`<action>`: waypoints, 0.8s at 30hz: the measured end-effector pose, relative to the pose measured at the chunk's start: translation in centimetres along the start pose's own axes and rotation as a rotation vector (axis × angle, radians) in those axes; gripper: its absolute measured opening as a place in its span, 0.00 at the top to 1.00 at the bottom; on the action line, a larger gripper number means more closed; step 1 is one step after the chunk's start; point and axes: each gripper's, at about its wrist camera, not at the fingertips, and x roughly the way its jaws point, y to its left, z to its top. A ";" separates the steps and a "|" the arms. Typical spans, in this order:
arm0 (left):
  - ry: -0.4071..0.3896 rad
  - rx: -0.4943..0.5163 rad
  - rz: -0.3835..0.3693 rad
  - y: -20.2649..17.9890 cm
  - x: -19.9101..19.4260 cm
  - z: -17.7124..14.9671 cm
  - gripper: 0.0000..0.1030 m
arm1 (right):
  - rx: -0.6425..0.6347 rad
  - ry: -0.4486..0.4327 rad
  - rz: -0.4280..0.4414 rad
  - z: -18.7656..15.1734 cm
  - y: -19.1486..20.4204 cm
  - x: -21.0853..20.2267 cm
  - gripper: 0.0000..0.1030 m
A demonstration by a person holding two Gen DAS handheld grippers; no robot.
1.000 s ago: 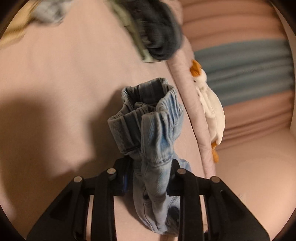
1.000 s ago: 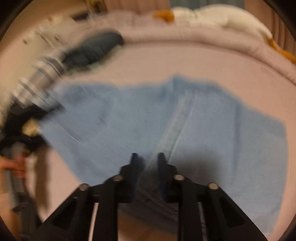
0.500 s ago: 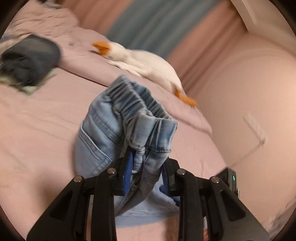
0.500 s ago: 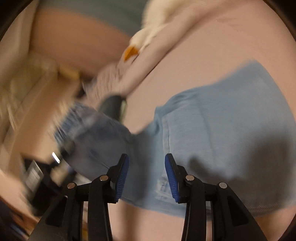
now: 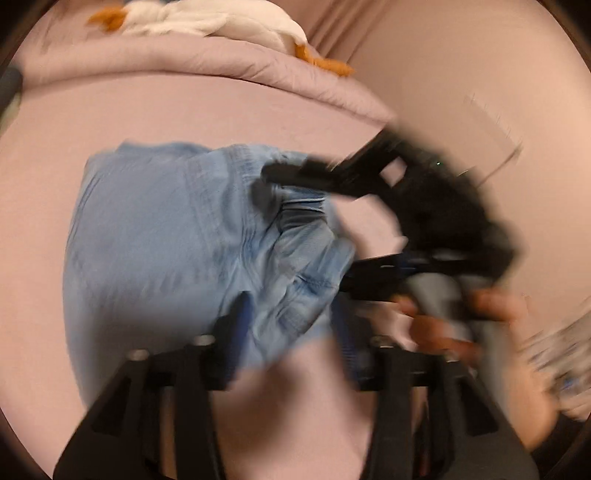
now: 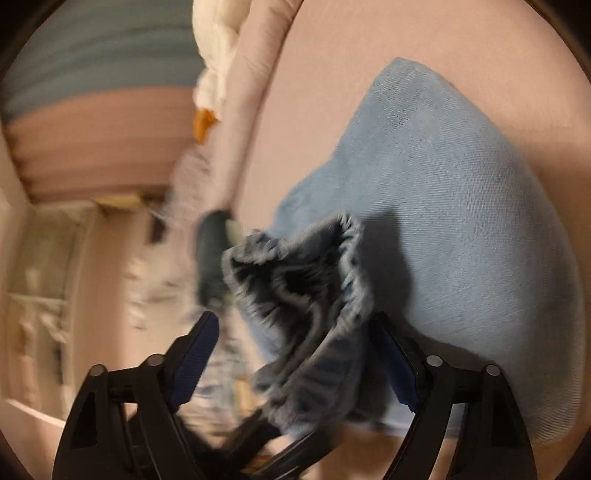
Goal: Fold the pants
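Light blue denim pants (image 5: 155, 236) lie on the pink bed, legs flat, elastic waistband bunched up. In the left wrist view my left gripper (image 5: 291, 332) is open, its blue pads on either side of the bunched waist fabric. My right gripper (image 5: 306, 225) shows there as a blurred black frame held by a hand, its fingers open over the waistband. In the right wrist view my right gripper (image 6: 299, 354) is wide open around the raised waistband (image 6: 303, 291), and the pants (image 6: 443, 206) spread behind it.
A white plush goose with orange beak and feet (image 5: 207, 22) lies on the rolled pink duvet (image 5: 184, 62) at the bed's far edge. A dark garment (image 6: 212, 243) and patterned clothes sit near the bed's side. The pink sheet (image 5: 184, 107) surrounds the pants.
My left gripper has let go of the waistband and opened, and the view swung down onto the bed. My right gripper has opened wider and moved onto the bunched waistband.
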 end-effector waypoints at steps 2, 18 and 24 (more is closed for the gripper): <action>-0.094 -0.096 -0.038 1.3 -3.3 -1.1 0.13 | -0.016 0.009 -0.057 -0.2 0.3 0.4 0.28; -0.170 -0.340 0.079 8.5 -5.5 -0.3 0.14 | -0.243 -0.134 -0.246 2.4 1.6 -5.1 0.64; -0.101 -0.277 0.100 7.5 -2.9 2.2 0.14 | -0.146 -0.127 -0.225 3.4 -3.8 -4.8 0.62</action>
